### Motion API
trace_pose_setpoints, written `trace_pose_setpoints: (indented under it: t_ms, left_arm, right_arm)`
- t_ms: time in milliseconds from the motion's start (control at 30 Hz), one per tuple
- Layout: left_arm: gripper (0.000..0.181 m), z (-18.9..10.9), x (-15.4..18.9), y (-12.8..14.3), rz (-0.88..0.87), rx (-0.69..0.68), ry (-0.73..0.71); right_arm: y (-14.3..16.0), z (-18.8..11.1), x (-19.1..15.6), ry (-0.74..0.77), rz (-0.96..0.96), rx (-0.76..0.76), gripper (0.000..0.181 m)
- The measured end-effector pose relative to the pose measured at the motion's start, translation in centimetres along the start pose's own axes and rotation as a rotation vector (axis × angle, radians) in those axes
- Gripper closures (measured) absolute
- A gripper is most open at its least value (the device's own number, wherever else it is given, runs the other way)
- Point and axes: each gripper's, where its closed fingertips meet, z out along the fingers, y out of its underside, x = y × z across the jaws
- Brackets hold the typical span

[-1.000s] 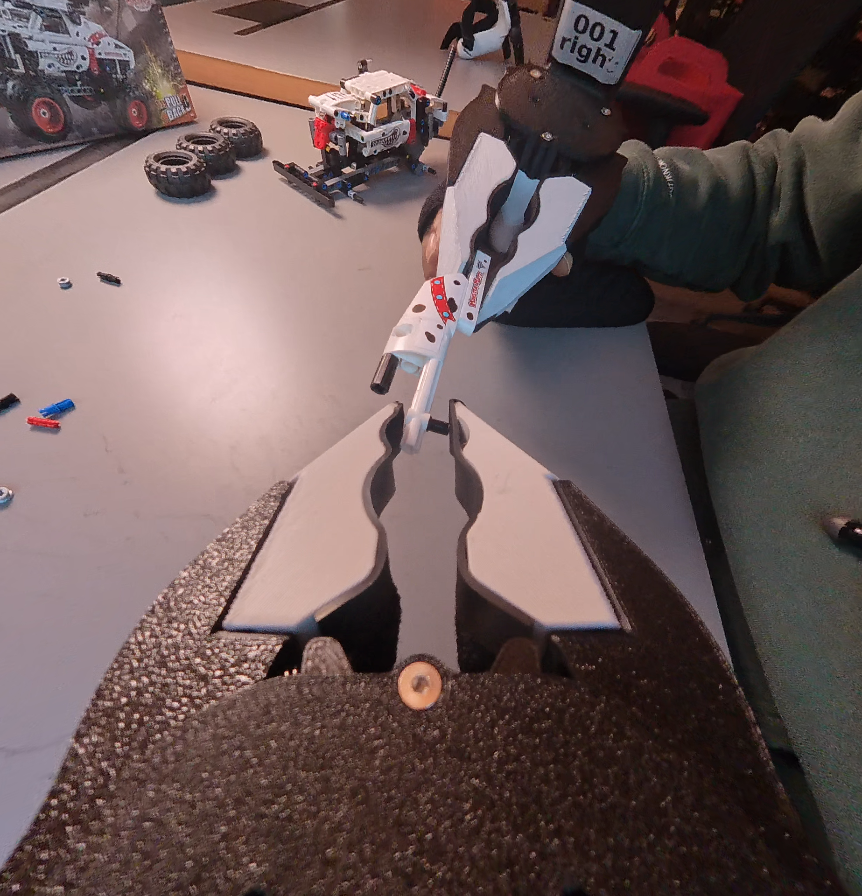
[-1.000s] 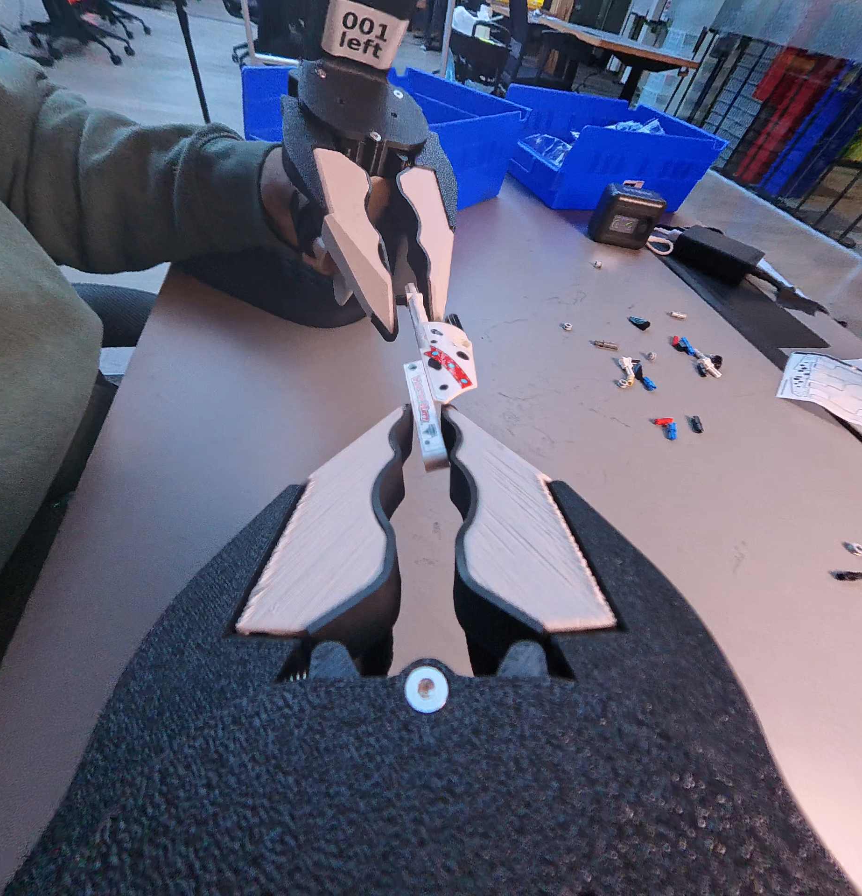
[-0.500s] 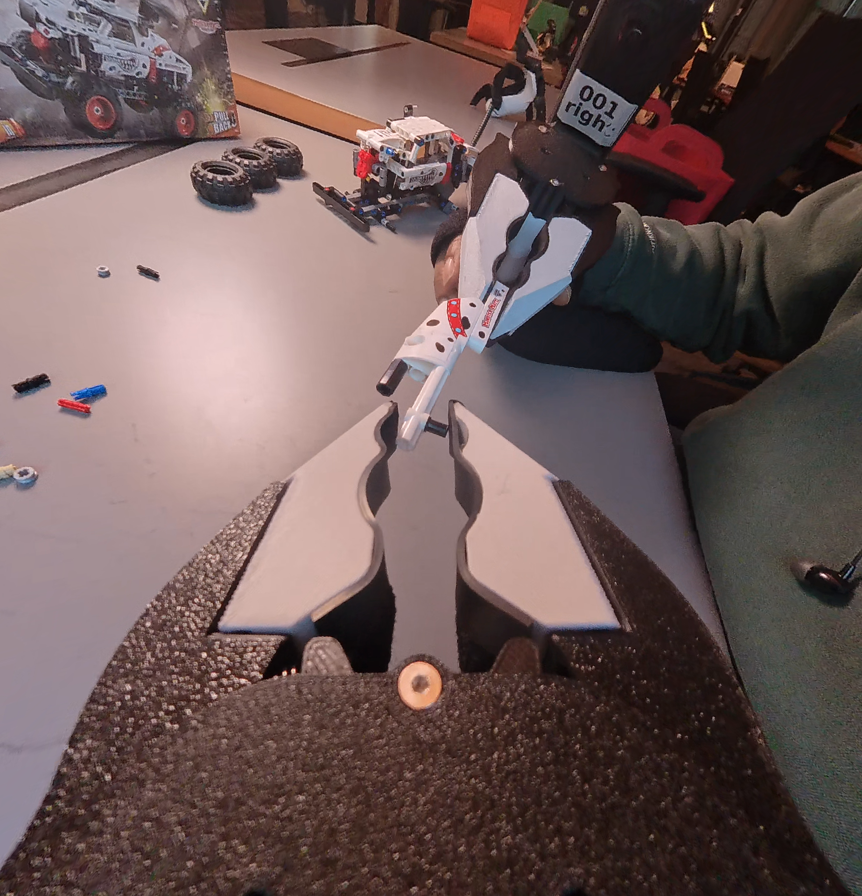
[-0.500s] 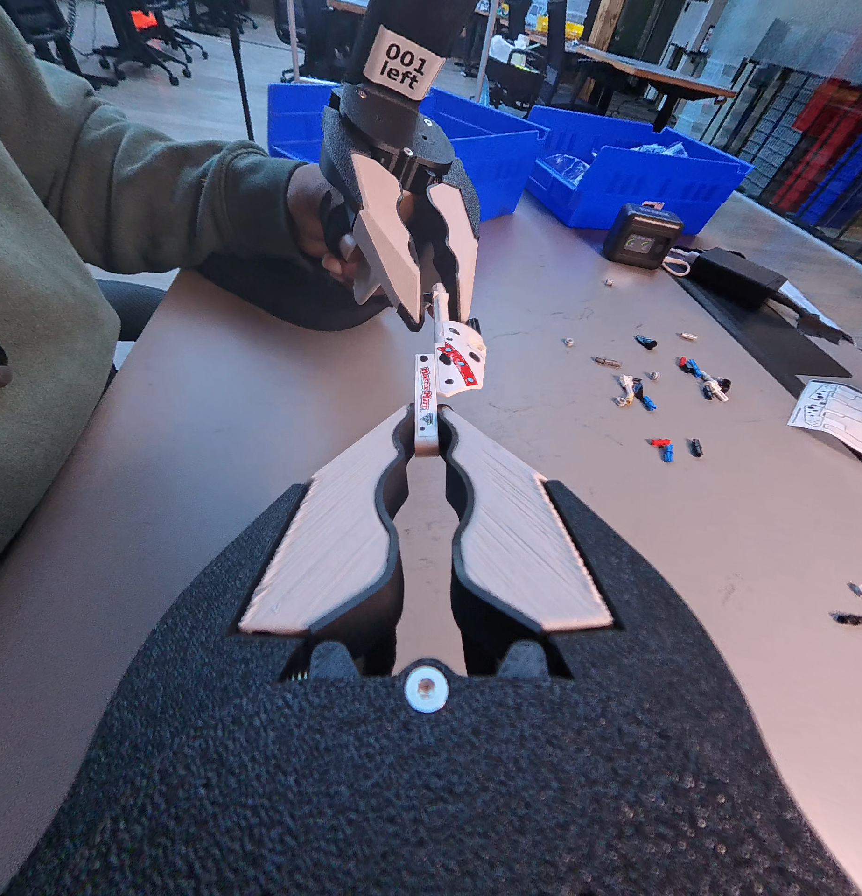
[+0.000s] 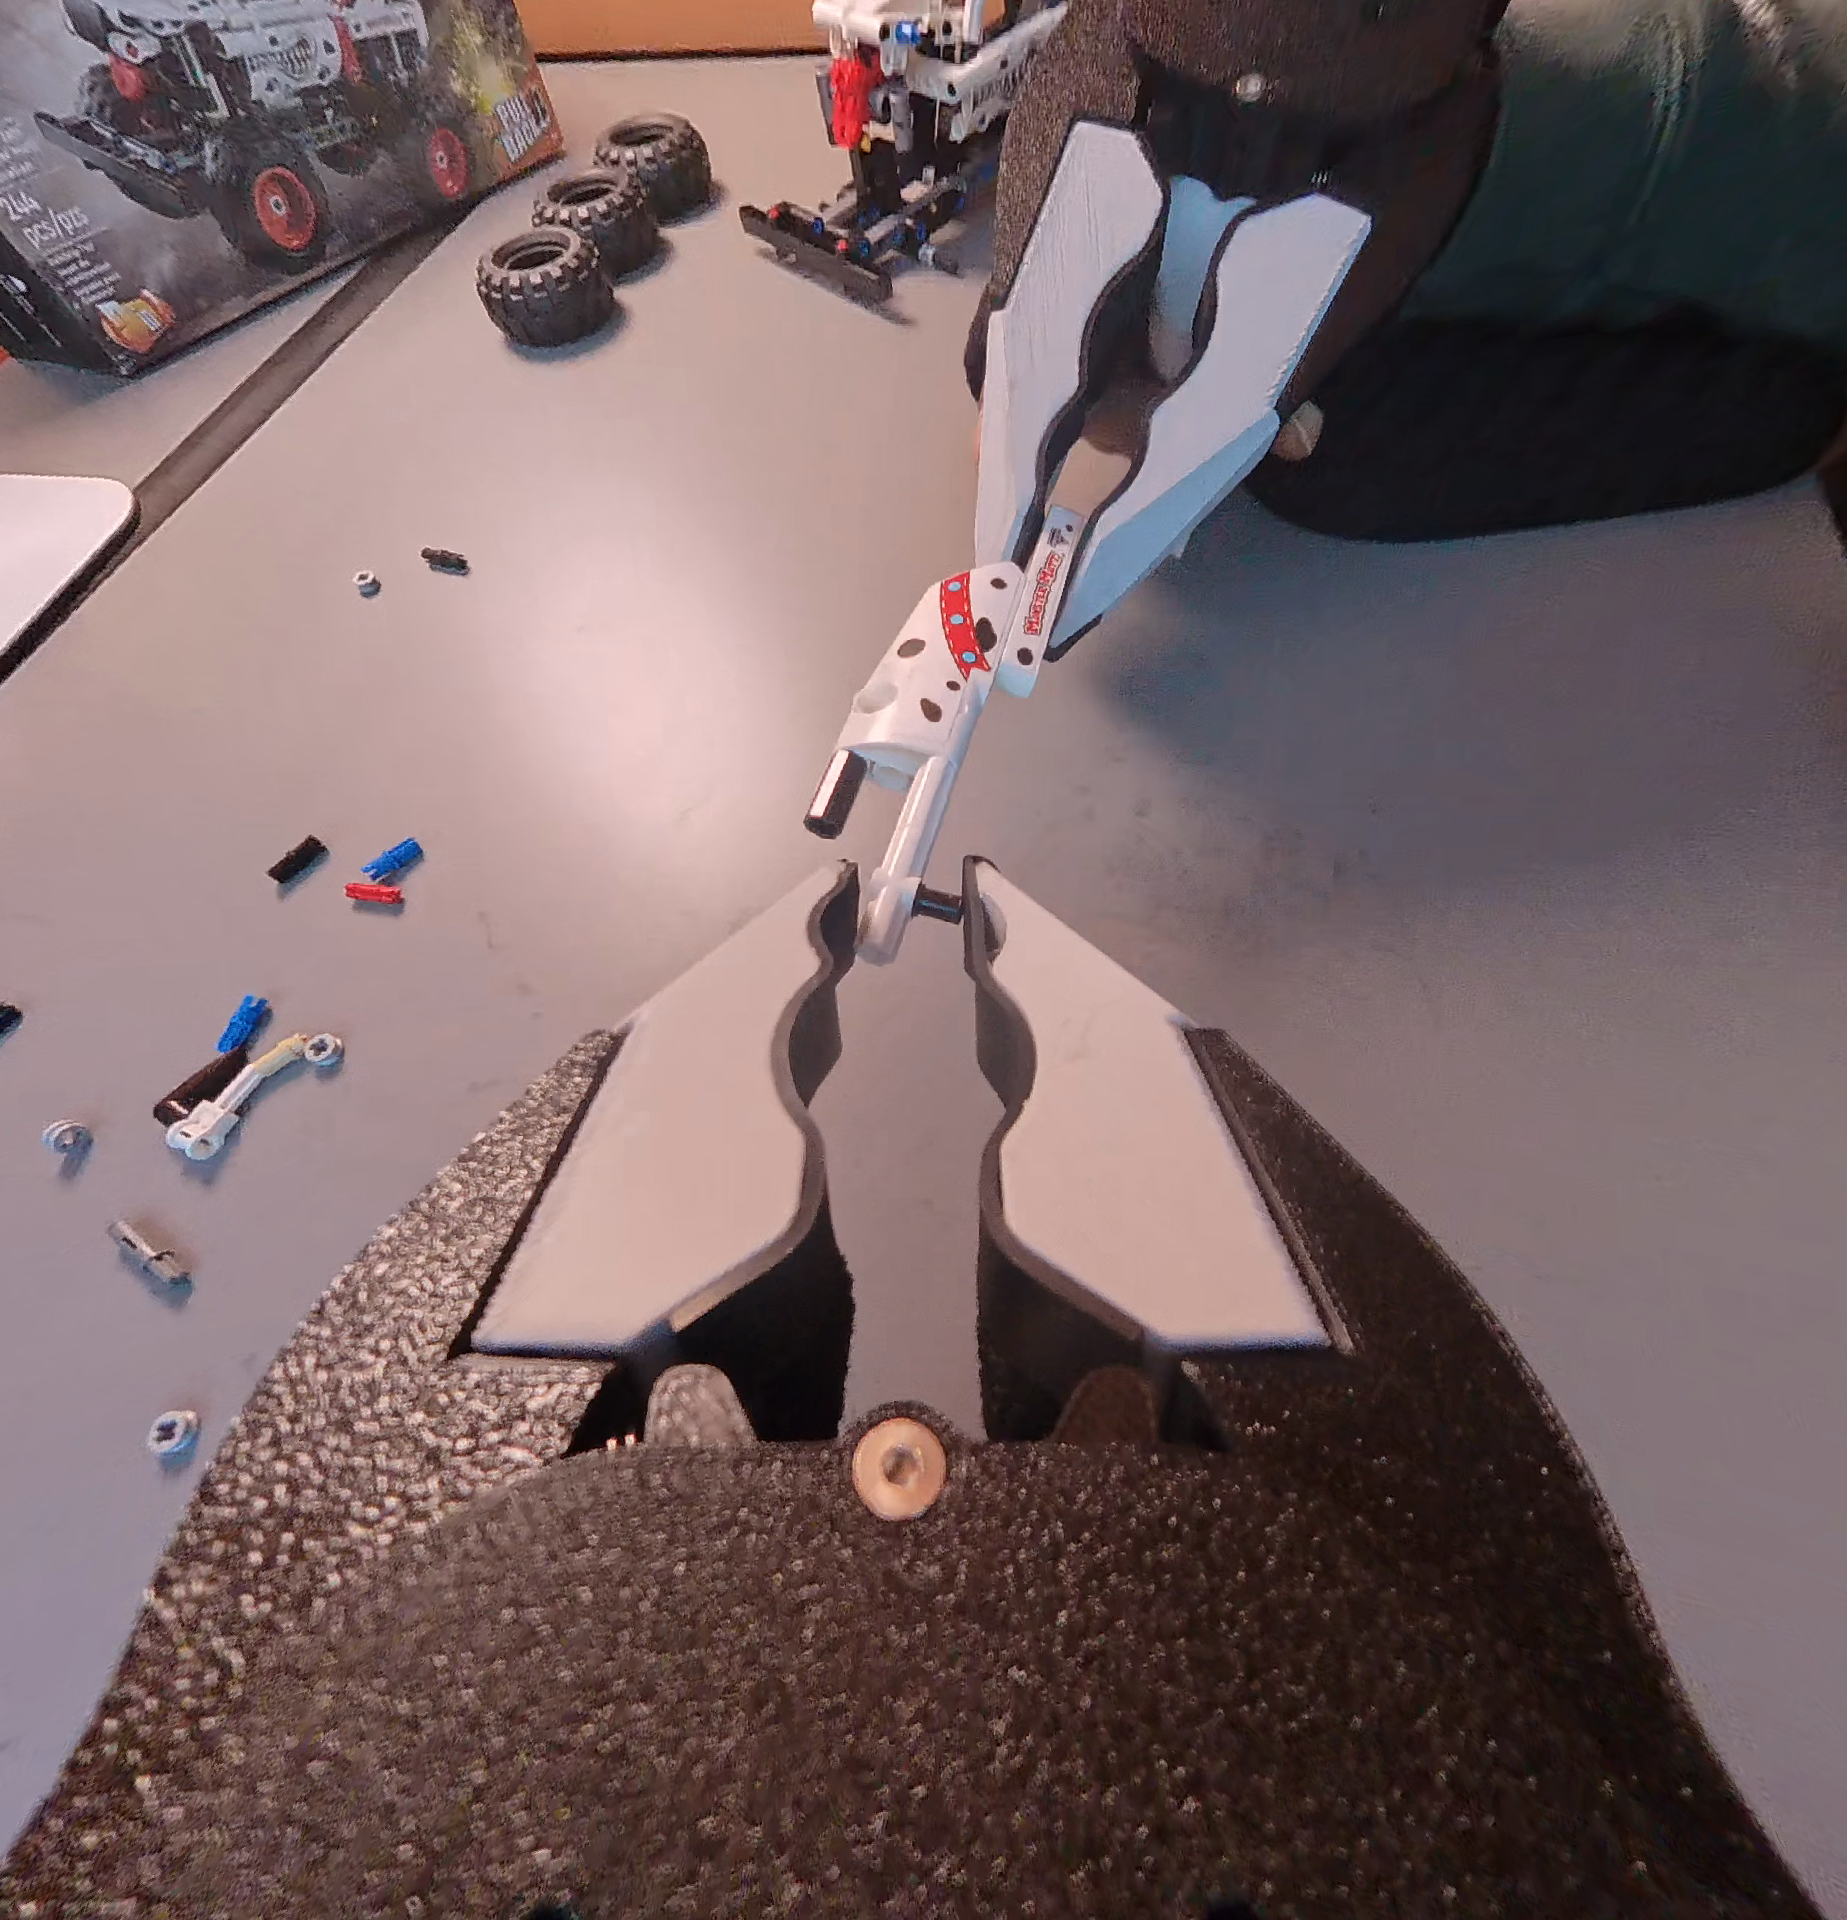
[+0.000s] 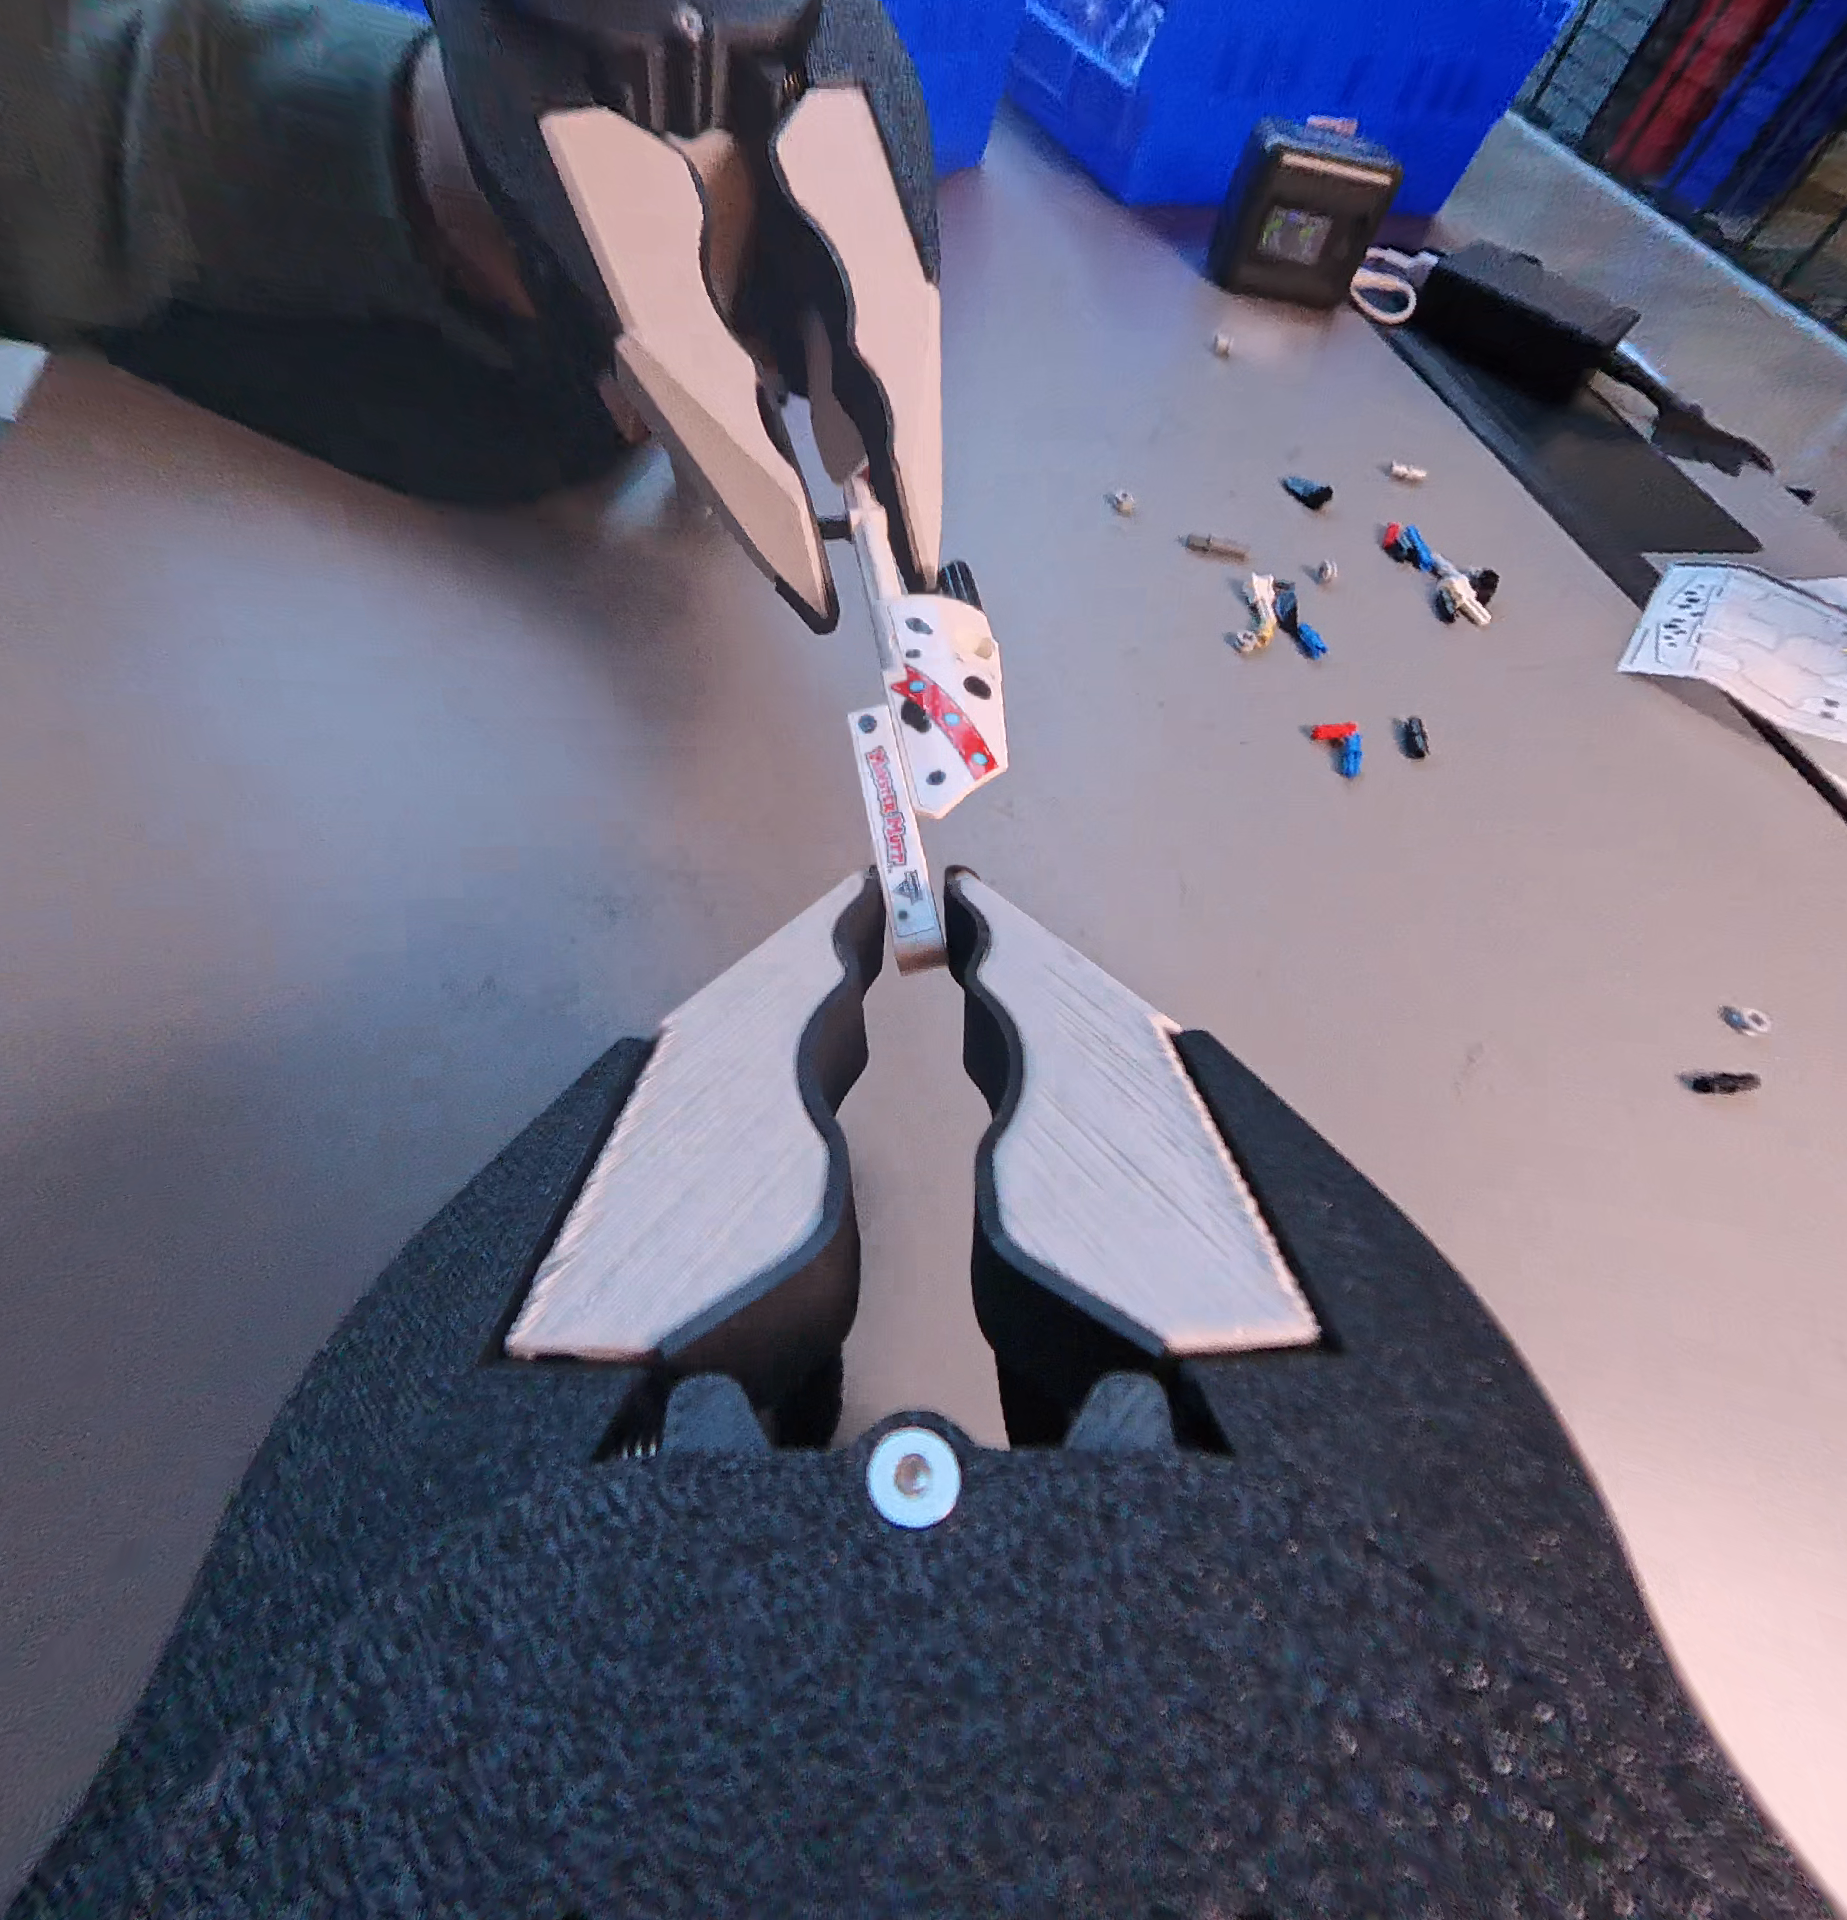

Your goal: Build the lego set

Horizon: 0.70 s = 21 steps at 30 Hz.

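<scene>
— What does the left wrist view show?
— The left gripper [image 5: 908, 899] pinches the thin end of a white spotted lego piece [image 5: 934, 675] above a grey table [image 5: 607, 665]. The right gripper [image 5: 1054, 582] clamps the other end. Behind lie three black tyres [image 5: 592, 223], the half-built truck [image 5: 888, 135], the set's box [image 5: 223, 156] and loose pins [image 5: 379, 873].
— And the right wrist view?
— The right gripper [image 6: 914, 914] is closed on the piece's [image 6: 934, 717] labelled strip, the left gripper [image 6: 862, 551] opposite. Small parts [image 6: 1314, 613], a paper sheet [image 6: 1760, 644], a black device [image 6: 1303, 223] and blue bins [image 6: 1262, 94] sit beyond.
</scene>
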Motion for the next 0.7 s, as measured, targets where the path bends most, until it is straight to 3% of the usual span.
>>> trace_pose_setpoints:
  t_ms: [133, 367, 500, 600, 700]
  left_arm:
    - [0.163, 0.9, -0.2, 1.7, 0.071, -0.103, -0.014]
    - [0.165, 0.8, 2.7, 4.8, 0.098, -0.252, 0.137]
    - [0.141, -0.7, 3.3, 4.0, 0.049, -0.227, 0.211]
    - [0.139, -2.3, 0.3, 0.6, -0.059, -0.059, 0.158]
    - [0.145, -3.3, -6.8, -4.4, -0.13, 0.097, -0.067]
  right_arm:
    - [1.3, 0.2, 0.2, 0.022, -0.037, -0.078, 0.17]
    - [4.8, 0.1, -1.1, -0.053, -0.114, -0.293, 0.169]
    - [2.9, -2.1, -0.5, -0.149, -0.02, -0.251, 0.142]
    - [-0.8, -3.9, 5.5, 0.001, -0.029, -0.16, 0.135]
    - [-5.7, -4.7, 14.8, 0.273, -0.064, -0.048, 0.138]
